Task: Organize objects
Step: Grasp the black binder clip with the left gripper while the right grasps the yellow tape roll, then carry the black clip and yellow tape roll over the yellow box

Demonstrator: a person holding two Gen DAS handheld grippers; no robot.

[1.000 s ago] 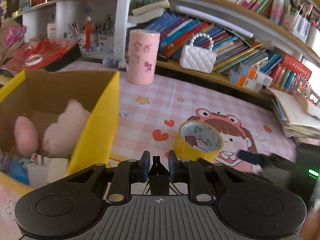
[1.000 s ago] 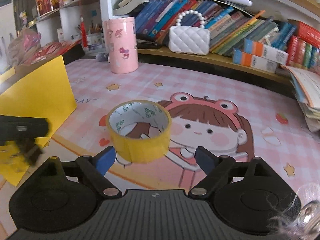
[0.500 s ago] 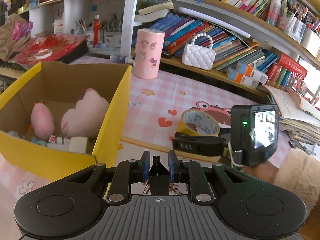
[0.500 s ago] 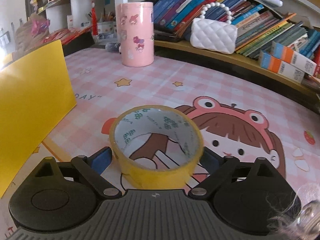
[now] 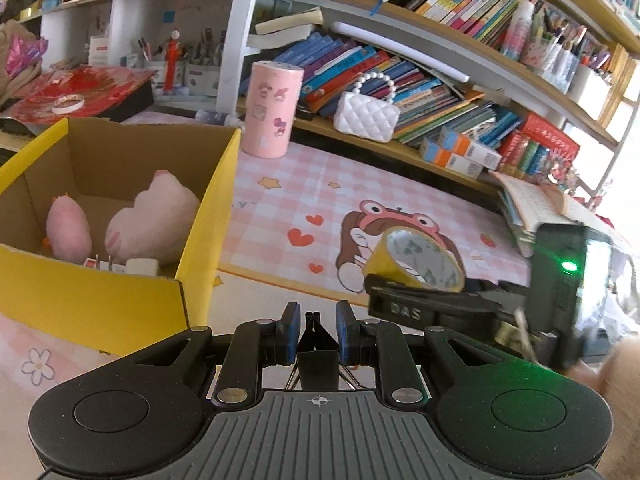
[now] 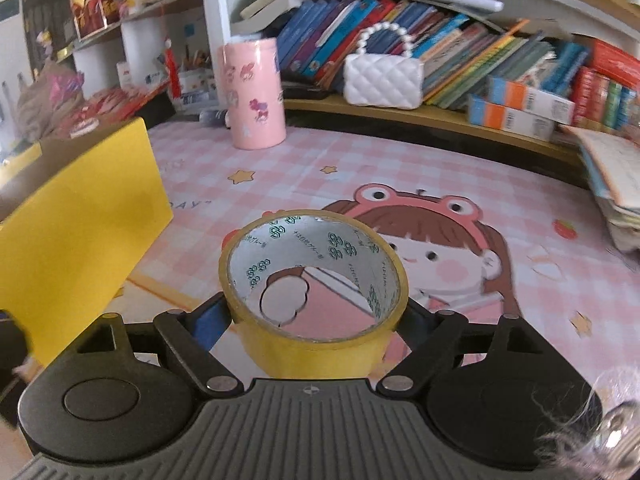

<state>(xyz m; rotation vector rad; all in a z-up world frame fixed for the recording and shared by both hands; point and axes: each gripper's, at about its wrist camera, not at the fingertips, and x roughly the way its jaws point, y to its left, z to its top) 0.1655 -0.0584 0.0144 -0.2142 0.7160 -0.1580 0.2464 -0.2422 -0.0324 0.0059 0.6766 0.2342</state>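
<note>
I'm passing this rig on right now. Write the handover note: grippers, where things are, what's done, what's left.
Left gripper: shut on a black binder clip, near the box's front corner.
Right gripper: shut on the yellow tape roll, roll tilted and off the mat.
Box: yellow, open, at the left; pink plush toys and small items already inside.
Done: both things are picked up.
Left: probably put the tape and the clip into the box.
</note>
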